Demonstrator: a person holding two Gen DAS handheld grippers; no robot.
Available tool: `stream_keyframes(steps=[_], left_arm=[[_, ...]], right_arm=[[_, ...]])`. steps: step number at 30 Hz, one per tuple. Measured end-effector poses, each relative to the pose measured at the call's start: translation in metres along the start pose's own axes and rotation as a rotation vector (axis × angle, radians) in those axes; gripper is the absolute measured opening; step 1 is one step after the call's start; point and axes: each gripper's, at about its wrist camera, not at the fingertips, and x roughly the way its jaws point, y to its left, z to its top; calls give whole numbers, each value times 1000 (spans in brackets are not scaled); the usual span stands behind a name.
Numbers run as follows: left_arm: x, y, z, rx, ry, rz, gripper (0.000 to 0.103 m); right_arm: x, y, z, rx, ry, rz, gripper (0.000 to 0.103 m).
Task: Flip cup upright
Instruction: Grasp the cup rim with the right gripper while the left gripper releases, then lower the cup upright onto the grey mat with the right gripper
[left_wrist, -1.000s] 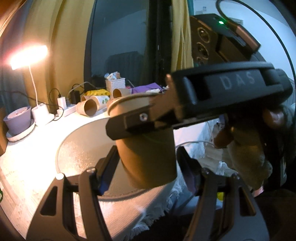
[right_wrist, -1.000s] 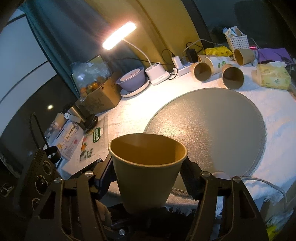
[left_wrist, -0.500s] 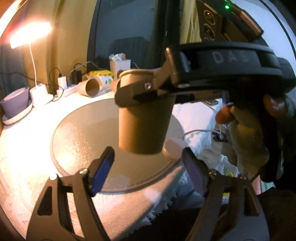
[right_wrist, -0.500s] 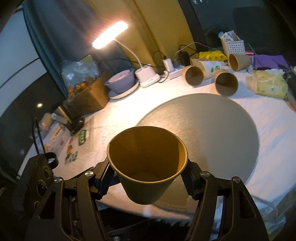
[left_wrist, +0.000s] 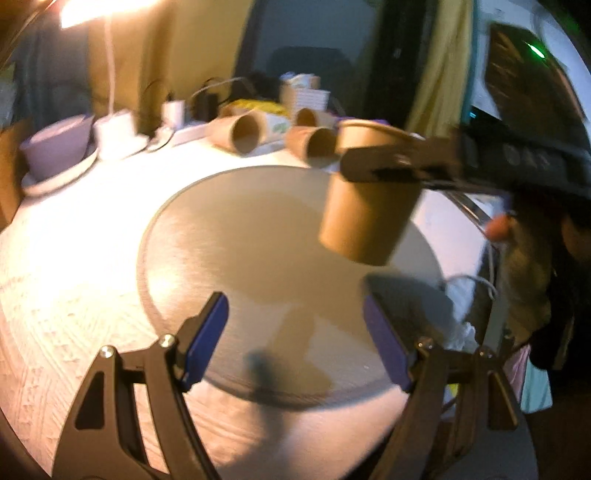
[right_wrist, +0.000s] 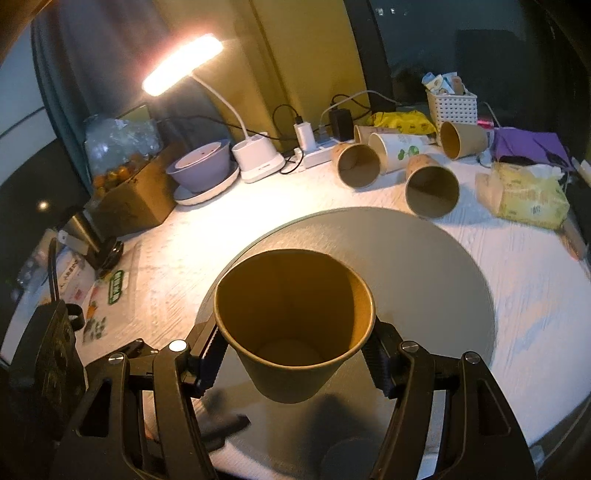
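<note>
My right gripper is shut on a brown paper cup and holds it mouth up, in the air above the round grey mat. In the left wrist view the same cup hangs upright over the mat, clamped near its rim by the right gripper's black finger, which reaches in from the right. My left gripper is open and empty, low over the mat's near edge, short of the cup.
Several paper cups lie on their sides at the back of the table. A lit desk lamp, a purple bowl, a power strip, a white basket and a tissue pack stand around the mat.
The right gripper has carried the cup up and away from the left gripper, out over the mat. The left gripper has drawn back and stays open.
</note>
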Motion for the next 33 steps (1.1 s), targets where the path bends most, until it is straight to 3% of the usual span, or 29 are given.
stream_keyframes(steps=[4,13,22,33], left_arm=[[7,22,13,-80,19,5,77],[19,52,41,-132,-30,38,77],[42,73,41,-209,28,41,77],[44,81,39,-258,44,31,77]], right_arm=[[10,-2,9,-15,-3,-22,69],[37,-12,24,-35,13,-51,69],[56,-10,32,-138,-10,-164,69],[72,-12,27,-171,-29,-207,69]])
